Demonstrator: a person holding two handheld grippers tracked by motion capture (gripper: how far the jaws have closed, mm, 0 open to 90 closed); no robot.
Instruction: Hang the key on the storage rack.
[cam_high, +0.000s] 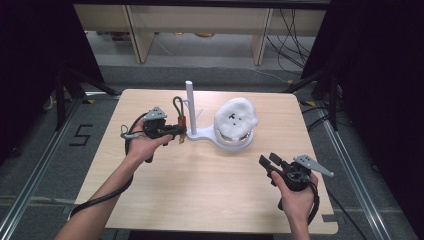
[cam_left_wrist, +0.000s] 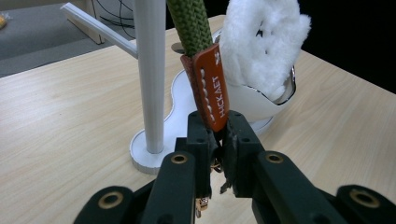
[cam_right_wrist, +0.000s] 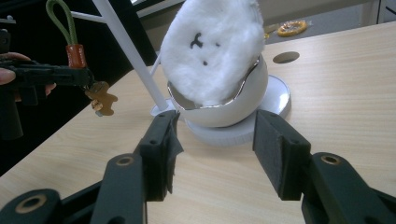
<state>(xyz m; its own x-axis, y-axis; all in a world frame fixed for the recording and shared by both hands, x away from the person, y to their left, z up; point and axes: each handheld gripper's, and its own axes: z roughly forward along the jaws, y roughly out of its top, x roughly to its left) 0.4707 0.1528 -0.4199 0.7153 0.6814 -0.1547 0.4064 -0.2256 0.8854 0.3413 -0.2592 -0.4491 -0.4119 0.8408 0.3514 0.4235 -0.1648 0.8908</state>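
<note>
The left gripper had its fingers clamped on the keychain — green cord loop upright, just beside the white stand on the desk. The right gripper hung apart with fingers open — facing the fluffy white toy in its bowl.

My left gripper and right gripper are matte black, each topped by a grey three-cornered plate. Brass-ringed screws stud my fingers. Black cables trail back along both bare, unsleeved forearms.
</note>
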